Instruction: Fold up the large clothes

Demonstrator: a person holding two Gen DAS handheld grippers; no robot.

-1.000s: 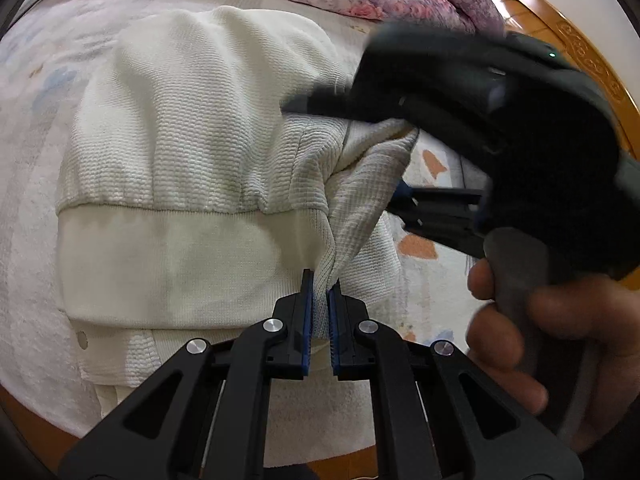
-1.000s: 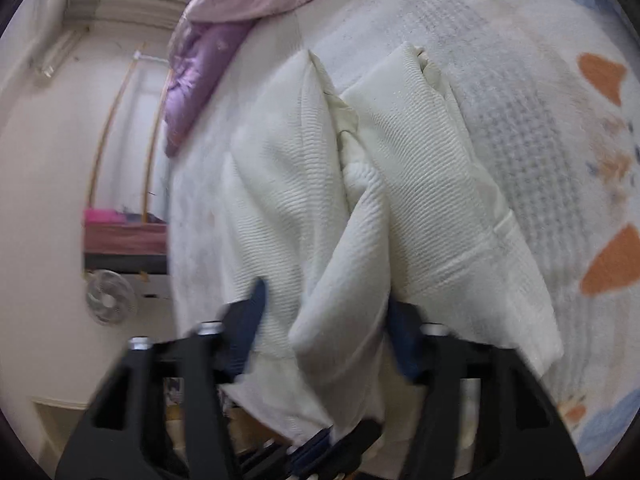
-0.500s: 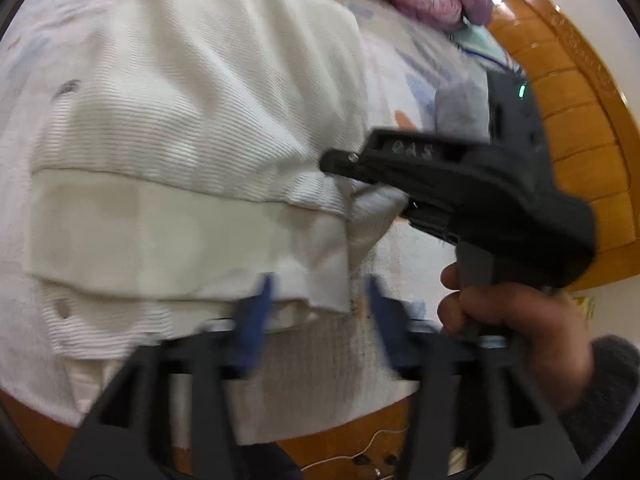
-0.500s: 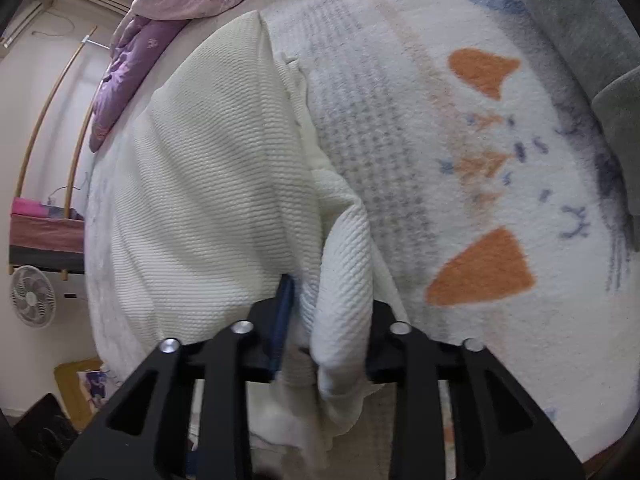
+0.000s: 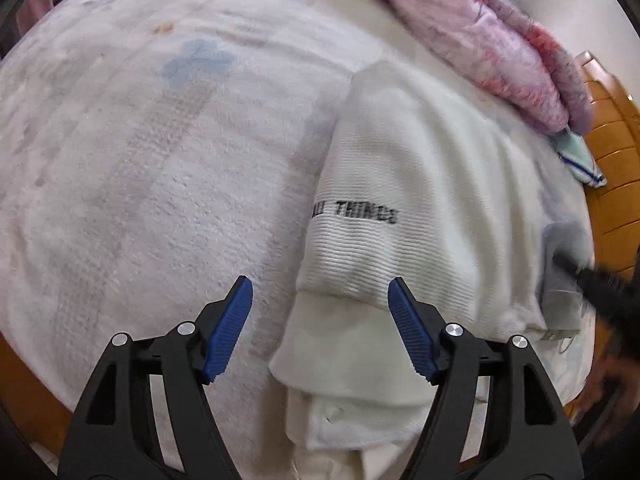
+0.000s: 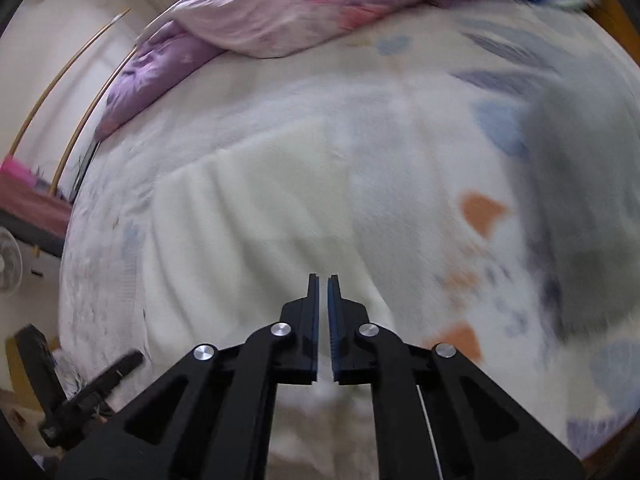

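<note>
A cream knit sweater (image 5: 412, 216) lies folded on the bed, with black lettering near its ribbed hem. My left gripper (image 5: 320, 304) is open and empty, raised above the sweater's near left corner. In the right wrist view the sweater (image 6: 256, 224) is blurred, lying flat ahead. My right gripper (image 6: 323, 284) is shut with nothing between its pads, raised over the sweater's near edge. The right gripper's black tip (image 5: 592, 276) shows at the right of the left wrist view.
The bed has a white patterned blanket (image 5: 140, 168). A pink and purple quilt (image 5: 500, 40) lies at the back. A grey garment (image 6: 580, 200) lies to the right. A wooden headboard (image 5: 612, 152) stands at the far right. A fan (image 6: 8, 264) stands left.
Both grippers let go of the sweater and pulled back. The left jaws opened wide; the right jaws closed empty. The sweater now lies flat, folded.
</note>
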